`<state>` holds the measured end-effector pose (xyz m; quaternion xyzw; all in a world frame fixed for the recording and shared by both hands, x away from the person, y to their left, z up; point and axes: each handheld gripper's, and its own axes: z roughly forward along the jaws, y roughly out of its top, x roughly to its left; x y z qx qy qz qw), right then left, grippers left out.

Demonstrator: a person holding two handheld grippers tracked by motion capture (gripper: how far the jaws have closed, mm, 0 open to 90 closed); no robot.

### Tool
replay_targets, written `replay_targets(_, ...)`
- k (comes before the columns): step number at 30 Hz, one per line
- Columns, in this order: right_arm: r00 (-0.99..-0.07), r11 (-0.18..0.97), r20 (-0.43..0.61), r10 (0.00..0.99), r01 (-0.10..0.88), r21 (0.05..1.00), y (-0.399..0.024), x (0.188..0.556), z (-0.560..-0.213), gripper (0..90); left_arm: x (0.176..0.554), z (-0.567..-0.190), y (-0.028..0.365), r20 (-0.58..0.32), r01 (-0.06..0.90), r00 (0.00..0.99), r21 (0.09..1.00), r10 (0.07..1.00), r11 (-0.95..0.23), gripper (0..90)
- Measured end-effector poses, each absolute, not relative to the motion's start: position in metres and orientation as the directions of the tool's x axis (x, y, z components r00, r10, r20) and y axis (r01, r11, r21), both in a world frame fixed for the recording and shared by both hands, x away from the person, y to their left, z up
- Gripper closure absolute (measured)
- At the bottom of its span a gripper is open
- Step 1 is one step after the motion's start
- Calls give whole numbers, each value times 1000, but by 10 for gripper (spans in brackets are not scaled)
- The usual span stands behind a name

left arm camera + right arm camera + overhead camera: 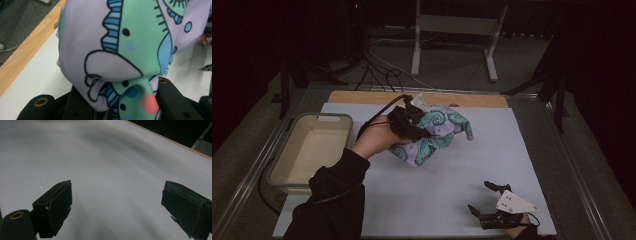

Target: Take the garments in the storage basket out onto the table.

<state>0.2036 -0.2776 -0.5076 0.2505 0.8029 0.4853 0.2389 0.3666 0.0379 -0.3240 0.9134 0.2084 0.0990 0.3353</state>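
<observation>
Starting at the left edge of the tabletop, I am seeing a beige tub (312, 150) sitting half off the white sheet (452, 185). Just right of it, my left gripper (414, 125) is holding a patterned cloth (434, 134) bunched up toward the far edge, near its middle; in the left gripper view the lilac and green fabric (120, 47) is billowing out from between the jaws, which are clamping tight on a fold. Over at the near right corner, my right gripper (484, 197) is resting low, well apart from the cloth, with its jaws standing wide and nothing between the pads (60, 205) but bare sheet.
</observation>
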Motion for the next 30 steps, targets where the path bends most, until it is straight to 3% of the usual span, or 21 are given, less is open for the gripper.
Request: replay_targets(30,-752,411,-157,641,164,897,-277,202,-506,101,385,-365,7,-40,454,822,648,568,-611,667)
